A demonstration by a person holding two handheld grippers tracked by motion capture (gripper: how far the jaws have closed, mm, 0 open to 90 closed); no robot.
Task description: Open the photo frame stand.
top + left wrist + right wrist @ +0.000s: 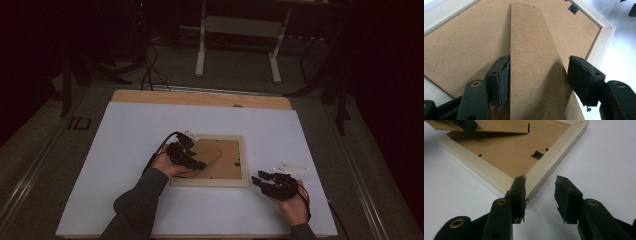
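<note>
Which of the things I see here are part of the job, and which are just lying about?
Part of the job:
- picture frame, lying face down
- its brown stand flap, between the left gripper's open jaws
- right gripper, open, by the frame's corner

Just about:
- white sheet under the frame
- wooden table
- white table legs behind
- floor cables

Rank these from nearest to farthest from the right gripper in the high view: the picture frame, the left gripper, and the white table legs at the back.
1. Picture frame: lying back-up, just left of the right gripper.
2. Left gripper: farther left, over the frame's backing board.
3. White table legs: on the floor beyond the table's far edge.
</note>
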